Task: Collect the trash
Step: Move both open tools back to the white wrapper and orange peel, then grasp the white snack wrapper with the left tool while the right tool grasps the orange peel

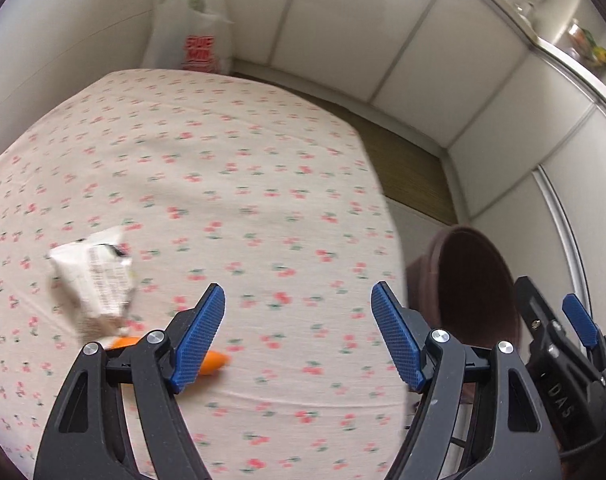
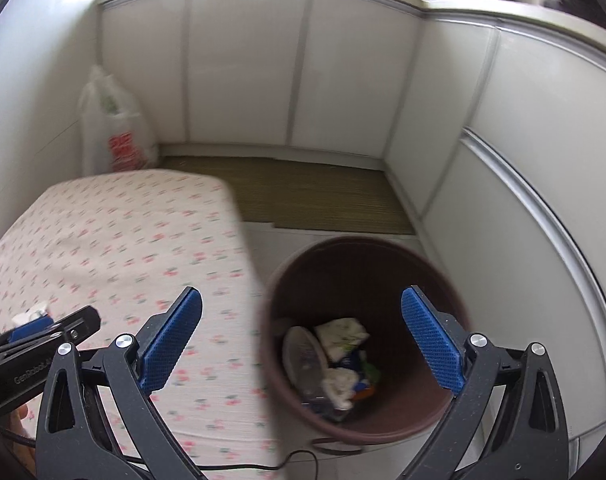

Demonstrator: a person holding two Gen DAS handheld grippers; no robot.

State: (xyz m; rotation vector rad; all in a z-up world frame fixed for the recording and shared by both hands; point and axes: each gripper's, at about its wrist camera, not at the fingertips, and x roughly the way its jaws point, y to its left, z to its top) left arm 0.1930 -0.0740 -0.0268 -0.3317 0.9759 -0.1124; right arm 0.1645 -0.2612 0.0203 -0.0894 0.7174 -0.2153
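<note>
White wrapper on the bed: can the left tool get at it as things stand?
Probably yes. The wrapper lies in the open on the bed, ahead and left of the left tool, whose jaws stand open and empty. Only an orange item lies nearby, clear of the way.

The left gripper (image 1: 298, 336) hangs with blue-padded fingers (image 1: 199, 336) spread wide and empty over a bed (image 1: 231, 152) in a cherry-print sheet. A crumpled white wrapper (image 1: 97, 276) and an orange object (image 1: 213, 362) lie at lower left. A brown bin (image 1: 475, 280) stands right of the bed, a white plastic bag (image 1: 195, 28) beyond it.
</note>
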